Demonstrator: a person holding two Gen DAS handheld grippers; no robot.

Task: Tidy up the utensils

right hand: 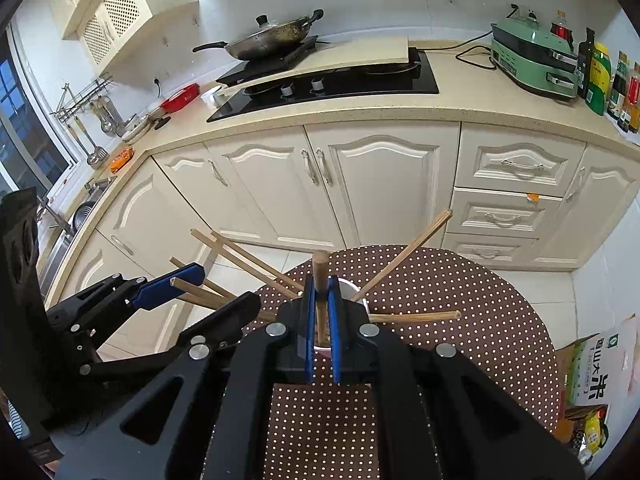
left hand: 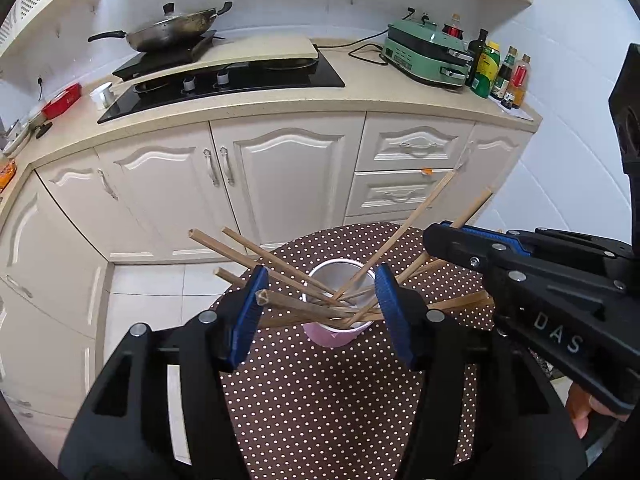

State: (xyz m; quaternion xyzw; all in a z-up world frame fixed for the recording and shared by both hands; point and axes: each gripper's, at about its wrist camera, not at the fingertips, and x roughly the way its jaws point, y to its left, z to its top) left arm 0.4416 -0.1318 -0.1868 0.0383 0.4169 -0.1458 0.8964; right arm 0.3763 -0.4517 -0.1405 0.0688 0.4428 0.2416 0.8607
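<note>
Left of the pink cup (left hand: 335, 334), the left gripper (left hand: 320, 308) sat with its jaws spread wide on either side of the cup, not squeezing anything, probably just bracketing it so it wouldn't tip. Chopsticks (left hand: 292, 268) fanned out of the cup in every direction, with the cup sitting on the polka-dot table (left hand: 340, 400). Right of the cup, the right gripper (right hand: 321, 320) was clamped on one chopstick (right hand: 319, 276), held upright over the cup, I'd guess to drop it in.
</note>
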